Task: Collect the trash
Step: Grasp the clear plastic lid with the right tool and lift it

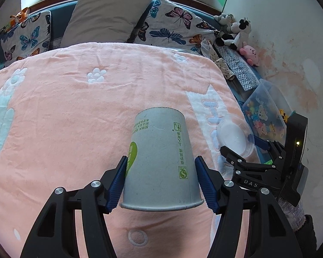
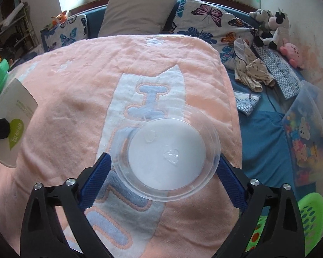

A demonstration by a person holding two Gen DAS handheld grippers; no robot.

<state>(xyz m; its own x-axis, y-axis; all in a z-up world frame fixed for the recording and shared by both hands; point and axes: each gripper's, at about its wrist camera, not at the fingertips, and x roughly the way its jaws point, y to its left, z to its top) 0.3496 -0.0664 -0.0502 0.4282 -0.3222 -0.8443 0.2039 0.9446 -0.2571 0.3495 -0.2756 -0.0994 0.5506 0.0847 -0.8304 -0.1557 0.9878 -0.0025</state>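
My left gripper (image 1: pixel 161 181) clamps the upturned paper cup (image 1: pixel 160 161) above the pink blanket (image 1: pixel 75 107). My right gripper (image 2: pixel 164 176) grips a clear plastic lid (image 2: pixel 168 159) over that blanket.

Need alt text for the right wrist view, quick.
The right gripper holds a clear plastic lid between its blue pads above a pink blanket. A paper cup shows at the left edge.

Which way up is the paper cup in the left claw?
Upside down. The paper cup sits between the left claw's blue pads with its rolled rim toward the camera, closed base pointing away, and its printing inverted.
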